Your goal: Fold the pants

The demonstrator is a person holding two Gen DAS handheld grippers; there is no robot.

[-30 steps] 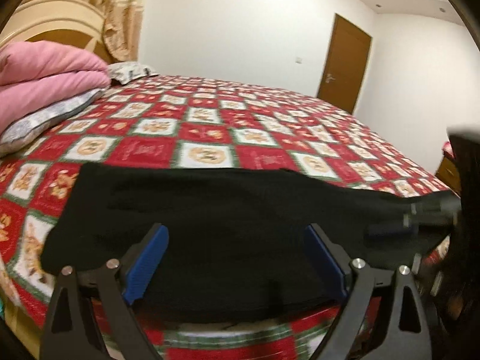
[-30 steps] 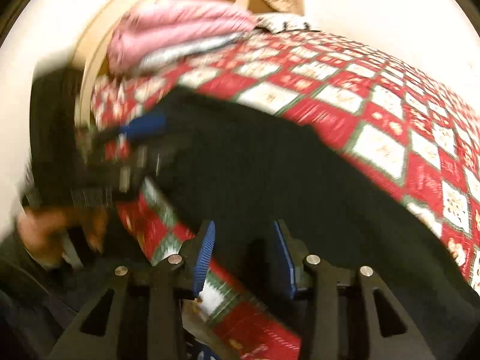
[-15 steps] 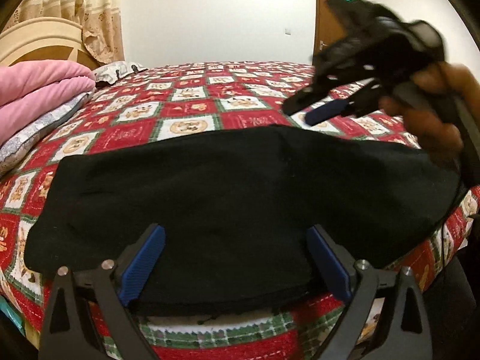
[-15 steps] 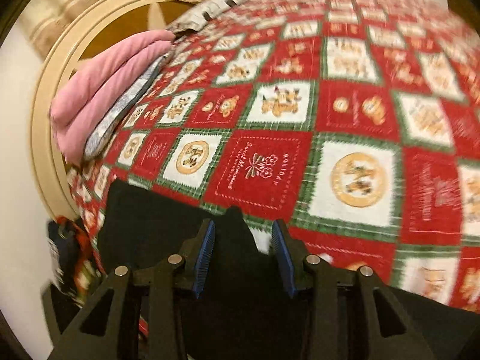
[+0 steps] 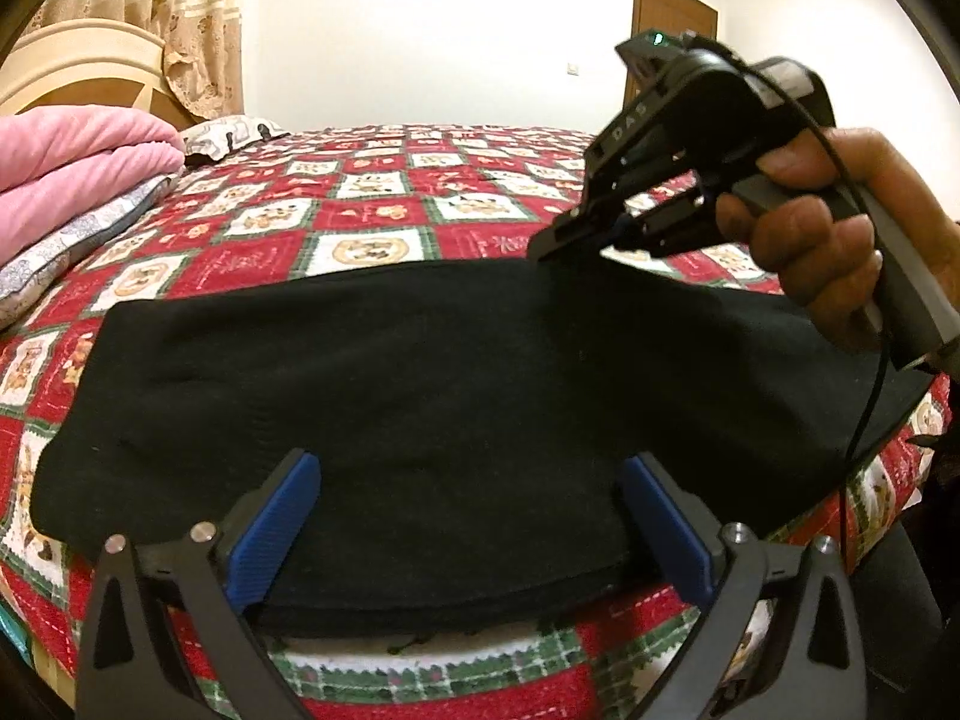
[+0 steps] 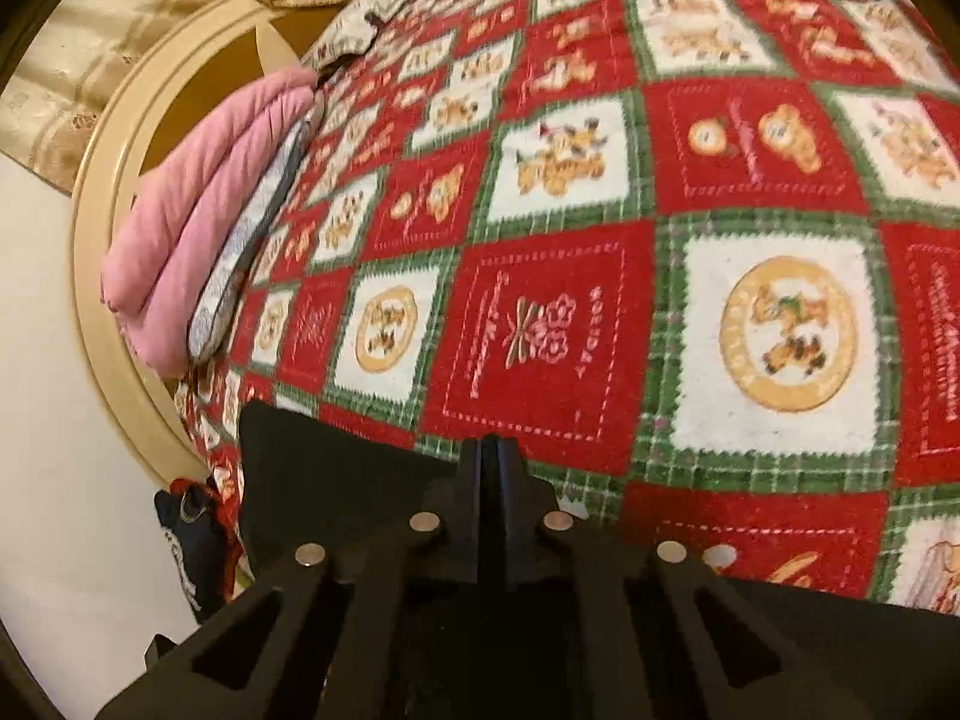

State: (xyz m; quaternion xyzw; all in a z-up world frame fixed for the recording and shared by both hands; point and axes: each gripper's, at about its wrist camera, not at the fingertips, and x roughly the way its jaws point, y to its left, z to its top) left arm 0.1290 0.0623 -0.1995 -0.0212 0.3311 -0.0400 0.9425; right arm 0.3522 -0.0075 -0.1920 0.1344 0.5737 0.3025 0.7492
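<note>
Soft, limp black pants [image 5: 420,396] along the bed's [image 5: 384,210] near edge; right gripper [image 5: 555,249] clamped on far hem, left gripper [image 5: 468,516] opening, empty

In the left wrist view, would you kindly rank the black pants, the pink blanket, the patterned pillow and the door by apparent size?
1. Black pants.
2. Pink blanket.
3. Door, though distance shrinks it.
4. Patterned pillow.
</note>
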